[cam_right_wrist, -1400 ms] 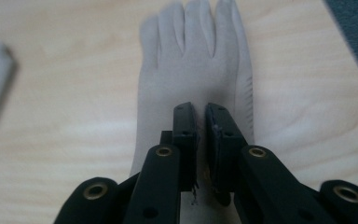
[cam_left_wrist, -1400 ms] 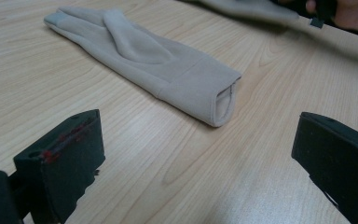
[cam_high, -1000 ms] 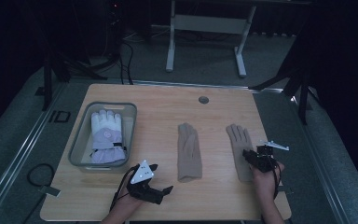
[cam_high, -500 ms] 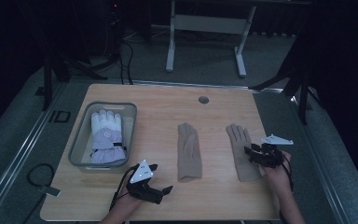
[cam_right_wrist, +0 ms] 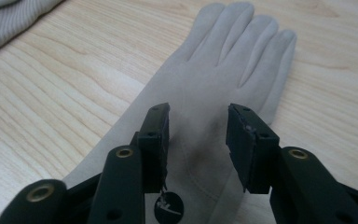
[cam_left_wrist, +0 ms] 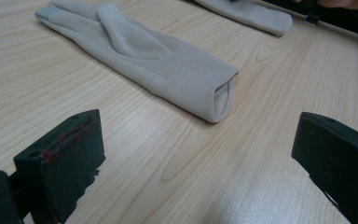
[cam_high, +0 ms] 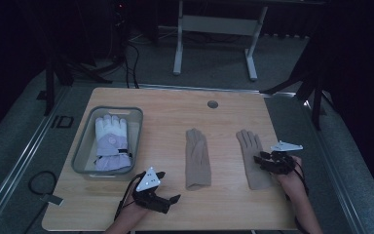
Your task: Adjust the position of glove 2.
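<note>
Two beige gloves lie flat on the wooden table (cam_high: 165, 117), fingers pointing away. My right gripper (cam_high: 259, 163) hovers over the palm of the right beige glove (cam_high: 249, 146); in the right gripper view its jaws stand a little apart just above that glove (cam_right_wrist: 233, 60), so the right gripper (cam_right_wrist: 198, 135) is open and holds nothing. My left gripper (cam_high: 169, 186) rests near the table's front edge, left of the middle beige glove (cam_high: 197, 158). In the left gripper view the left gripper (cam_left_wrist: 200, 158) is wide open, and that glove's cuff (cam_left_wrist: 191, 79) lies just ahead.
A clear plastic bin (cam_high: 84, 146) at the left holds a white and lavender padded glove (cam_high: 111, 141). A round cable hole (cam_high: 213, 104) sits at the table's back middle. Pale ribbed fabric (cam_right_wrist: 9, 18) shows at the right gripper view's top left corner.
The right hand has swung outward to the right while its gripper stays over the right glove, now pointing left across it. The left gripper has not moved.
</note>
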Available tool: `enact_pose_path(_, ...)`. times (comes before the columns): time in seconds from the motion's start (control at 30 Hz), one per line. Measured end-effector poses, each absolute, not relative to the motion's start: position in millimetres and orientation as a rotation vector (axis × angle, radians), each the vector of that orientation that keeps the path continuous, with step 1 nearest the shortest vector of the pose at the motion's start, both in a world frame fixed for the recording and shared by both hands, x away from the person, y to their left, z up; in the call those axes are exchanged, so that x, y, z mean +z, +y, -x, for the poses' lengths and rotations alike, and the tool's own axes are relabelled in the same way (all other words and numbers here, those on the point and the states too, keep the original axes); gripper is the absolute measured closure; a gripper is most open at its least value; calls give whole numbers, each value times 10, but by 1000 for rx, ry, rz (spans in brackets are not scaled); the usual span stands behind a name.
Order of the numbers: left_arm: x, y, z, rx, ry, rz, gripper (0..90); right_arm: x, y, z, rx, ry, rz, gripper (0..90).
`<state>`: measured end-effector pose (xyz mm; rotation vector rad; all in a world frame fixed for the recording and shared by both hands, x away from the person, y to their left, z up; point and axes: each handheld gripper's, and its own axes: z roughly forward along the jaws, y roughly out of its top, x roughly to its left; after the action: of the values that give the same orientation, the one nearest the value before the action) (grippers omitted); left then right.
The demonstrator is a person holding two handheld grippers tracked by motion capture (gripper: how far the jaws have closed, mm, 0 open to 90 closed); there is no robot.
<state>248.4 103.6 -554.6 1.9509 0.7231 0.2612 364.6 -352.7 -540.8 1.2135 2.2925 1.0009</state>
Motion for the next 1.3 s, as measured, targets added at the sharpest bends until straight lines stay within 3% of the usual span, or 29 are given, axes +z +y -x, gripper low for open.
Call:
enact_pose_path(0.1,-5544,1037,-2481,262,720,-1953,24,-5482,-3513,-3651,978,2291,-1226,613)
enact_pose_path(0.23,-5545,1033,-2480,261,720,-1953,24,-5504,-3474,-3617,986,2266,-1251,784)
enact_pose_path(0.33,-5545,1023,-2474,262,717,-1954,24,-5493,-3438,-3606,979,2236,-1313,823)
enact_pose_path(0.57,-5540,1037,-2484,264,725,-1948,24,-5421,-3328,-3554,993,2123,-1429,842)
enact_pose_path(1.3,-5517,1054,-2475,277,724,-1943,24,-4661,-2616,-3488,1131,1932,-1454,843)
